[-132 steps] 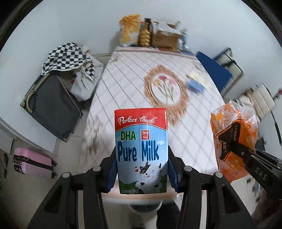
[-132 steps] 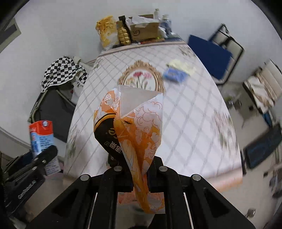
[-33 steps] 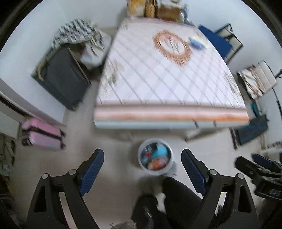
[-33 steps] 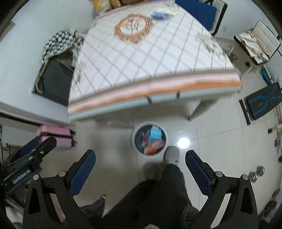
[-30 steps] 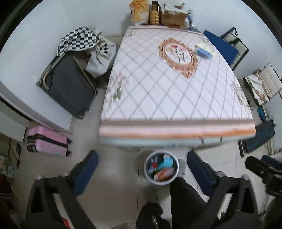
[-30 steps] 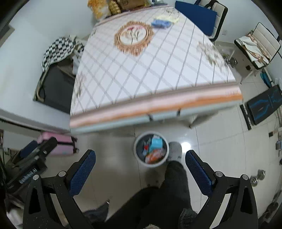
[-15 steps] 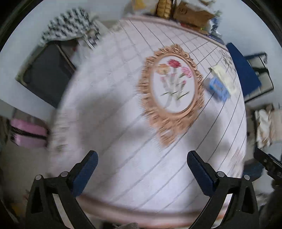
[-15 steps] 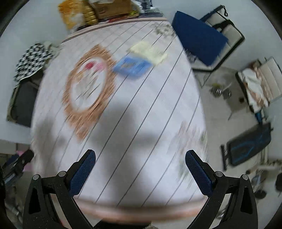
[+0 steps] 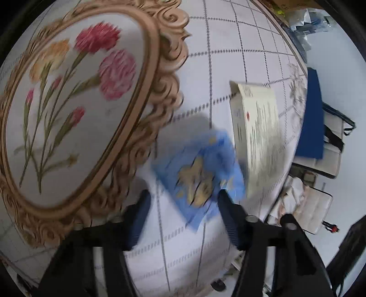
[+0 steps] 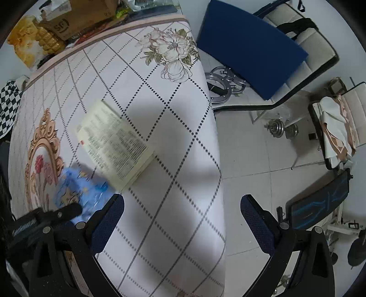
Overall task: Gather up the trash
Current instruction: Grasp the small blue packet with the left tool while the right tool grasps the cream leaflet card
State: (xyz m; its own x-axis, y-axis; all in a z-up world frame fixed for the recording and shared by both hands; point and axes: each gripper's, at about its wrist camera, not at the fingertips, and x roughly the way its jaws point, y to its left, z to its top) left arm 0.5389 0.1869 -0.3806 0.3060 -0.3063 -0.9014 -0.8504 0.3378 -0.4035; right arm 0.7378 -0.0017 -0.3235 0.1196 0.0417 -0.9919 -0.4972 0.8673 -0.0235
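Observation:
A blue snack wrapper [image 9: 199, 176] lies flat on the white tablecloth [image 9: 217, 57], beside a pale yellow carton box [image 9: 256, 137]. My left gripper [image 9: 183, 205] is open, its fingers on either side of the wrapper's near end. In the right wrist view the wrapper [image 10: 77, 189] and the box [image 10: 114, 141] lie to the left. My right gripper [image 10: 181, 214] is open and empty over the table's right part, the box beyond its left finger. The left gripper [image 10: 57, 212] shows at the lower left there.
A printed flower medallion [image 9: 73, 109] covers the cloth left of the wrapper. Boxes and bags [image 10: 59, 20] stand at the table's far end. The table's right edge [image 10: 217, 160] drops to a tiled floor with a blue-seated chair [image 10: 249, 48] and dumbbell weights [image 10: 281, 130].
Both grippers have dropped the milk carton and orange bag in the floor bin, then swung up over the table. They have closed in on the blue wrapper and the pale box.

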